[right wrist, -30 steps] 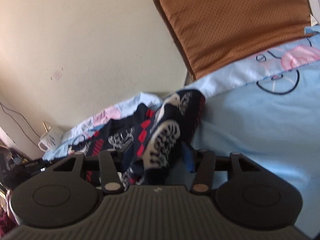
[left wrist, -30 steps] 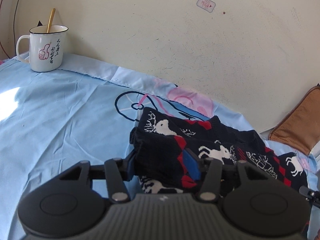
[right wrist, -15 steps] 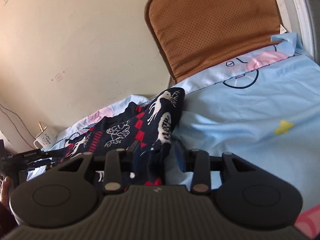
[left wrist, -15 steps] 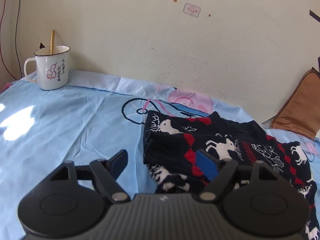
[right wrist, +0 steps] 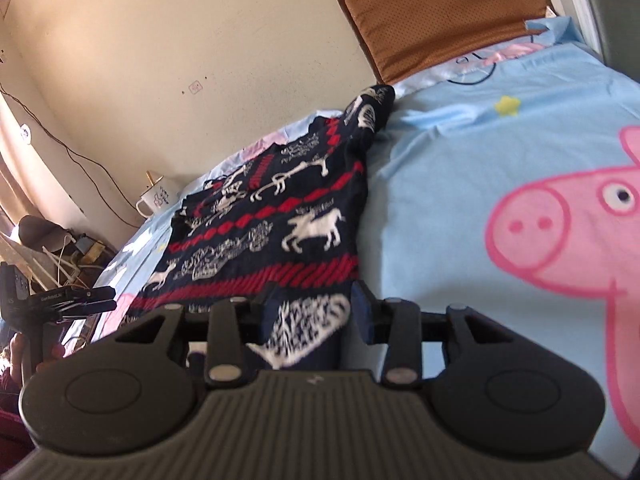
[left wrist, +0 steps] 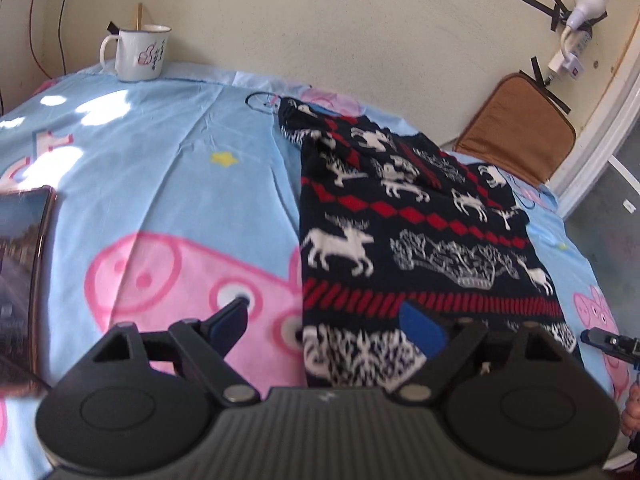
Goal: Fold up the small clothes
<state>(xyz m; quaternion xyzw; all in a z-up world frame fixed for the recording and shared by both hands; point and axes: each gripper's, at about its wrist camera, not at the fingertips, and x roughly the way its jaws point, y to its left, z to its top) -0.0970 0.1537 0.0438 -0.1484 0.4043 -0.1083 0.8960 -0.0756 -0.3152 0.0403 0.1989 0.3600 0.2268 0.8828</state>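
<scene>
— What's on the bed besides the laundry?
— A light blue sheet [left wrist: 192,184] printed with pink cartoon pigs. At the far corner stands a white mug [left wrist: 140,54] with a stick-like handle poking out of it.
— Anything at the left edge?
— A phone or tablet [left wrist: 20,264] lying flat, its screen lit.
— And by the wall?
— A brown cushion [left wrist: 520,128] leans against it. Above that, a white bulb lamp [left wrist: 580,12] is taped up with black strips, and cables [right wrist: 80,160] run down the cream wall.
</scene>
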